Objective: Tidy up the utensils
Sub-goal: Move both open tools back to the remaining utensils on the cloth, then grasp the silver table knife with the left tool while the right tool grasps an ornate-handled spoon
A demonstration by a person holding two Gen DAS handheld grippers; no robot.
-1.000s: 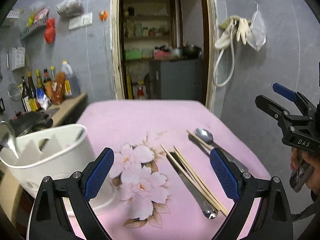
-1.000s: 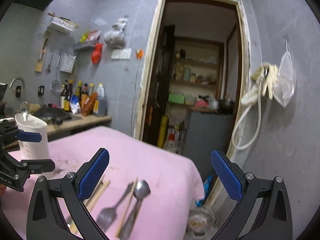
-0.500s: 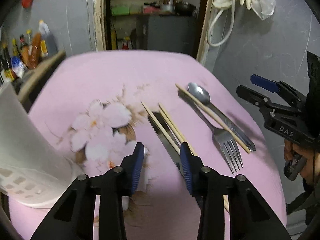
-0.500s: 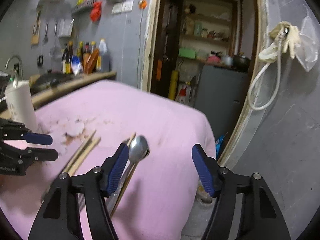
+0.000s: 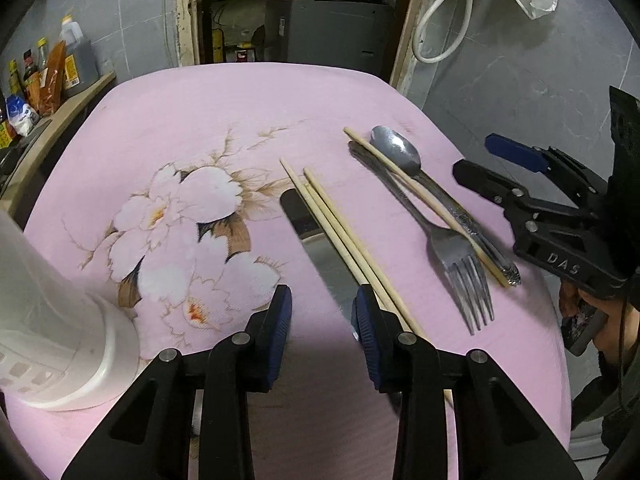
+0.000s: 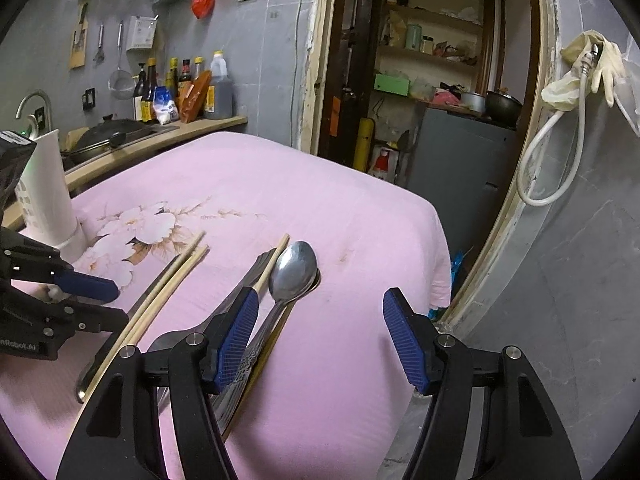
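White letters "DAS" on black body of right gripper (image 5: 496, 172), seen from left wrist view. Partly cut "nRobot.AI" on black body of left gripper (image 6: 102, 300), right wrist view. Bottle labels too small to read.

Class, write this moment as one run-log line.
left gripper: closing over knife | right gripper: open beside spoon | utensils on cloth

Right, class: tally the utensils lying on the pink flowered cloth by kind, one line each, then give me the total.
Chopsticks: 3
Knife: 1
Fork: 1
Spoon: 1
Total: 6
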